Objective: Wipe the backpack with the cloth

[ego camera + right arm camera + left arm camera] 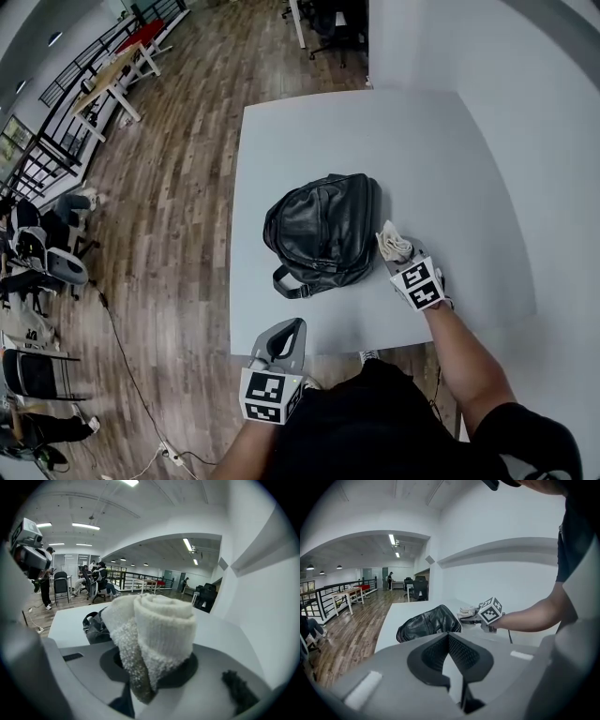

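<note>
Nearest, left gripper [285, 339] hangs at the table's [422, 141] near edge, jaws pressed together on nothing. Right gripper [401, 258] clamps a rolled white cloth [393, 244] just right of the black leather backpack [323, 230], which lies mid-table. Wiping looks about to begin: the cloth must next go left onto the leather.

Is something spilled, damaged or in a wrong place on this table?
Nothing stands out. The backpack lies flat on the table, and the right gripper holds the rolled cloth beside it. No spill shows.

Bright ceiling light, sharp focus, curved fisheye edges.
</note>
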Demonstrator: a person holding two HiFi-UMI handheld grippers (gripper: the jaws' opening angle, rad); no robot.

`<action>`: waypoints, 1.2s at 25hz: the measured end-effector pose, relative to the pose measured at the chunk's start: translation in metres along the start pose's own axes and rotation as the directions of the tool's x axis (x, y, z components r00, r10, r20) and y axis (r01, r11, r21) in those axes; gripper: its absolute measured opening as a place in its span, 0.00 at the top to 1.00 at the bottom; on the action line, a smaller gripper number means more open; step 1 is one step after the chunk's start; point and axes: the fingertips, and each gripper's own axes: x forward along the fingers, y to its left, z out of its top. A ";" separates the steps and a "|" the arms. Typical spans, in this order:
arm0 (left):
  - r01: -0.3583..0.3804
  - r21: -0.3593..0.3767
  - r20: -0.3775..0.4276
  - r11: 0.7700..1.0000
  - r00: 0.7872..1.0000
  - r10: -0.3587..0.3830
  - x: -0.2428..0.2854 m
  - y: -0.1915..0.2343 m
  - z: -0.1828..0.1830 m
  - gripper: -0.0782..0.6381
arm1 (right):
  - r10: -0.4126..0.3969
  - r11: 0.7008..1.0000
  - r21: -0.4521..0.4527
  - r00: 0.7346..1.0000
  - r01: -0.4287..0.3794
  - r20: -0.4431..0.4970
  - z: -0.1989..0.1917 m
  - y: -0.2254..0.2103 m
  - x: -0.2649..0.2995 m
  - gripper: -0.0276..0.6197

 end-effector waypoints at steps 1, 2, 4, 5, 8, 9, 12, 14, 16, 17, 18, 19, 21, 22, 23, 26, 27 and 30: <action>0.002 -0.007 0.004 1.000 1.000 -0.002 -0.002 0.000 0.000 0.88 | -0.003 1.000 0.004 1.000 0.003 -0.003 -0.001 0.003 -0.002 0.82; 0.005 -0.014 0.006 1.000 1.000 -0.005 -0.005 0.000 -0.001 0.88 | -0.006 1.000 0.007 1.000 0.006 -0.006 -0.002 0.006 -0.005 0.82; 0.017 -0.016 0.011 1.000 1.000 -0.017 -0.010 0.000 -0.002 0.88 | -0.012 1.000 0.015 1.000 0.012 -0.012 -0.003 0.013 -0.009 0.82; 0.023 -0.012 0.015 1.000 1.000 -0.023 -0.012 0.000 -0.002 0.88 | -0.017 1.000 0.022 1.000 0.017 -0.016 -0.004 0.016 -0.011 0.82; 0.037 -0.005 0.026 0.999 0.999 -0.036 -0.019 0.001 -0.006 0.88 | -0.041 0.997 0.061 0.999 0.042 -0.026 -0.007 0.024 -0.019 0.82; 0.040 -0.005 0.030 0.999 0.999 -0.040 -0.022 0.001 -0.006 0.88 | -0.048 0.996 0.077 0.998 0.050 -0.029 -0.007 0.027 -0.021 0.82; 0.054 0.004 0.037 0.999 0.998 -0.054 -0.031 0.003 -0.010 0.88 | -0.059 0.992 0.114 0.998 0.062 -0.028 -0.008 0.041 -0.029 0.82; 0.062 0.003 0.044 0.998 0.997 -0.062 -0.037 0.005 -0.011 0.88 | -0.060 0.990 0.125 0.998 0.064 -0.031 -0.007 0.053 -0.032 0.82; 0.070 -0.004 0.052 0.998 0.996 -0.070 -0.044 0.007 -0.011 0.88 | -0.061 0.990 0.126 0.998 0.065 -0.034 -0.007 0.066 -0.034 0.82; 0.074 -0.003 0.054 0.997 0.996 -0.074 -0.047 0.008 -0.013 0.88 | -0.061 0.990 0.126 0.997 0.065 -0.036 -0.006 0.071 -0.035 0.82; 0.078 0.001 0.056 0.997 0.995 -0.078 -0.050 0.009 -0.014 0.88 | -0.062 0.990 0.126 0.997 0.066 -0.036 -0.005 0.076 -0.036 0.82; 0.082 0.005 0.060 0.997 0.995 -0.082 -0.053 0.010 -0.015 0.88 | -0.063 0.990 0.127 0.997 0.067 -0.036 -0.004 0.081 -0.036 0.82; 0.086 0.008 0.070 0.996 0.994 -0.086 -0.060 0.013 -0.017 0.88 | -0.067 0.989 0.126 0.997 0.070 -0.034 0.001 0.091 -0.037 0.82; 0.089 0.008 0.074 0.996 0.993 -0.089 -0.065 0.016 -0.018 0.88 | -0.069 0.989 0.126 0.997 0.072 -0.033 0.004 0.096 -0.038 0.82; 0.092 0.009 0.077 0.996 0.993 -0.092 -0.069 0.018 -0.019 0.88 | -0.071 0.989 0.127 0.997 0.075 -0.031 0.006 0.100 -0.038 0.82; 0.101 0.014 0.086 0.995 0.991 -0.102 -0.083 0.024 -0.025 0.88 | -0.081 0.988 0.128 0.996 0.084 -0.029 0.012 0.112 -0.039 0.82; 0.103 0.015 0.087 0.995 0.991 -0.104 -0.087 0.027 -0.027 0.88 | -0.086 0.987 0.132 0.996 0.089 -0.030 0.012 0.115 -0.038 0.82; 0.102 0.015 0.086 0.995 0.991 -0.103 -0.102 0.035 -0.036 0.88 | -0.107 0.981 0.160 0.994 0.111 -0.033 0.009 0.119 -0.037 0.82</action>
